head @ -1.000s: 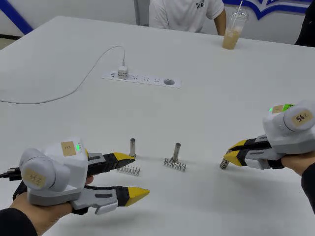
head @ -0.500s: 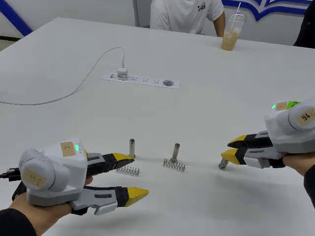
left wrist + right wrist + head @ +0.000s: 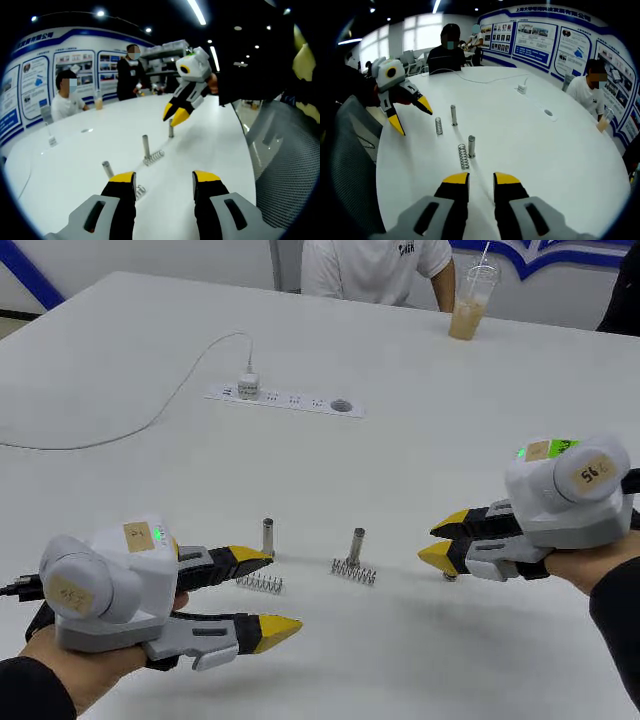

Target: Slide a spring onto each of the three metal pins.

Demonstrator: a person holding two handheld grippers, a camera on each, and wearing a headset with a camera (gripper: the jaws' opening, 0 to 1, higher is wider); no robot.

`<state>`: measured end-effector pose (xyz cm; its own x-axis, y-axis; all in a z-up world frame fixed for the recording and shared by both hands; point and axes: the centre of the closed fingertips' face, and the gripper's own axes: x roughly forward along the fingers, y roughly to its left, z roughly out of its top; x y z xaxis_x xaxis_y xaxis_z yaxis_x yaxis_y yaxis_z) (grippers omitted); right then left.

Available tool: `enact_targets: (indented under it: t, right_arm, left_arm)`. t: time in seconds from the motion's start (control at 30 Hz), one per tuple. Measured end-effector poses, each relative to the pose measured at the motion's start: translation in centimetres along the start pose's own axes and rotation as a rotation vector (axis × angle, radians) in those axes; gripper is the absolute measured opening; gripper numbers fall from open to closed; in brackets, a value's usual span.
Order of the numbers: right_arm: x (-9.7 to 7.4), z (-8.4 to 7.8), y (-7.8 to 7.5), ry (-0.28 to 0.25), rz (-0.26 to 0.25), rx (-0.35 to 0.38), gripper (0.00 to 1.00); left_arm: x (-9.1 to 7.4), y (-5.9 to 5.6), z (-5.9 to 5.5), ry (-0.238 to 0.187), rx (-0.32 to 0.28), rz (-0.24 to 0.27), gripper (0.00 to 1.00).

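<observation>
The left gripper (image 3: 262, 592) has its yellow-tipped fingers spread wide with nothing between them. A small coiled steel spring (image 3: 260, 584) lies flat on the white counter (image 3: 130, 360) just ahead of the upper fingertip, beside a short upright grey metal pin (image 3: 268, 537) that is bare. Further out from those fingers stands a second bare pin (image 3: 357, 543), with a second loose spring (image 3: 355, 573) lying against its foot. The right gripper (image 3: 443, 540) hovers with its fingers parted only a little and empty. Just below its lower fingertip is a third pin (image 3: 171, 131), which in the left gripper view seems to wear a spring already, though it is too small to be sure. Two springs likely remain, and the pickup is the main risk: a coil this light probably rolls or flicks away if the fingers close off-centre, and may deform if squeezed hard. The second spring touches its pin, so a fingertip reaching for it could bump that pin over if it merely stands loose. A careless swing of the right fingers could likewise knock the third pin. A spring brought down tilted would probably catch on the pin's top instead of sliding on.
</observation>
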<state>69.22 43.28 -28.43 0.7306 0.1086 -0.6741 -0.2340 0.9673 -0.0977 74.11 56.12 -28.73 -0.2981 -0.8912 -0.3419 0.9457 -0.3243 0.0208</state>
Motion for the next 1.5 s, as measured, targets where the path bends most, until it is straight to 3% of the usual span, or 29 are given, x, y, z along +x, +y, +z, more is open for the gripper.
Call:
enact_targets:
  t: [0.4, 1.0, 1.5]
  right_arm:
    - [2.9, -0.4, 1.8, 0.026, 0.067, -0.013, 0.19]
    - [5.9, -1.1, 2.8, 0.064, 0.124, -0.012, 0.17]
    - [6.8, -1.6, 2.8, 0.090, 0.149, -0.008, 0.15]
  left_arm:
    - [0.2, 0.0, 0.1, -0.003, 0.002, -0.005, 0.46]
    - [0.4, 0.0, 0.1, 0.001, 0.001, -0.006, 0.46]
    - [0.3, 0.0, -0.1, 0.008, 0.000, -0.005, 0.45]
